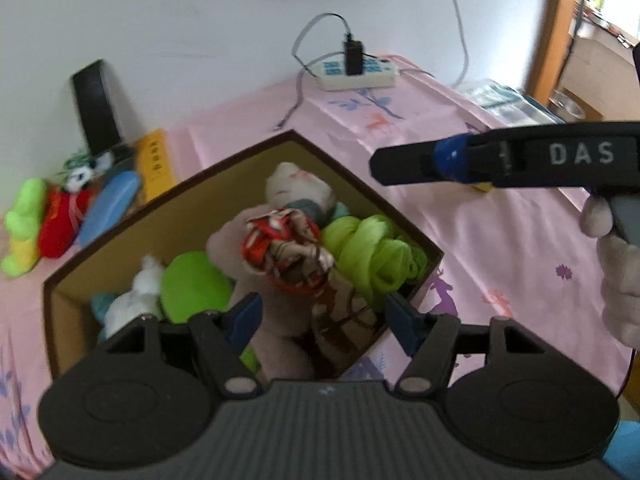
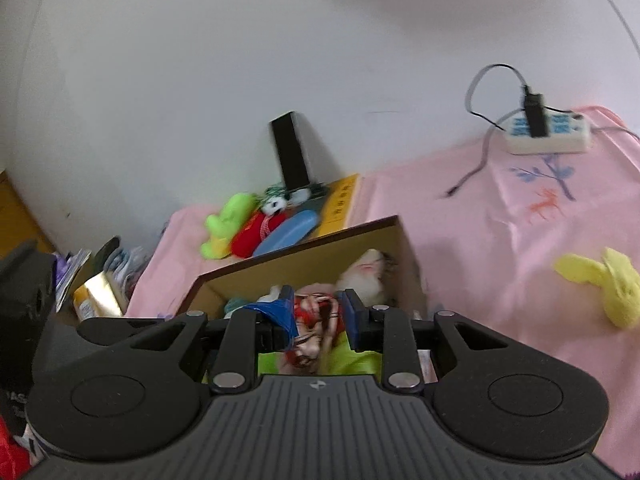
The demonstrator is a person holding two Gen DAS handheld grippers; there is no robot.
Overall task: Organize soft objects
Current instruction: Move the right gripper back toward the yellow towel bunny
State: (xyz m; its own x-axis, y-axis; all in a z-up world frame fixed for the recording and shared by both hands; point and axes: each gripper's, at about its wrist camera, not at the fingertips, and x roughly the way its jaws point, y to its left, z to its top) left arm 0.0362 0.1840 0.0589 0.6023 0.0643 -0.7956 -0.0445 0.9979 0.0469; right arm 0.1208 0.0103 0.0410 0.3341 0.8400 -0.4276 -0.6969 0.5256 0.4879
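Note:
An open brown cardboard box on the pink cloth holds several soft things: a red-and-white patterned bundle, a lime green cloth, a white plush and a round green plush. My left gripper hangs open over the box's near side, with nothing between its pads. My right gripper hovers to the right of the box, outside it. In the right wrist view its jaws stand a little apart and hold nothing; the bundle shows behind the gap. A yellow plush lies on the cloth to the right.
Left of the box lie a lime plush, a red plush and a blue case. A black box leans on the wall beside a yellow book. A power strip with cables sits at the back. A gloved hand grips the right tool.

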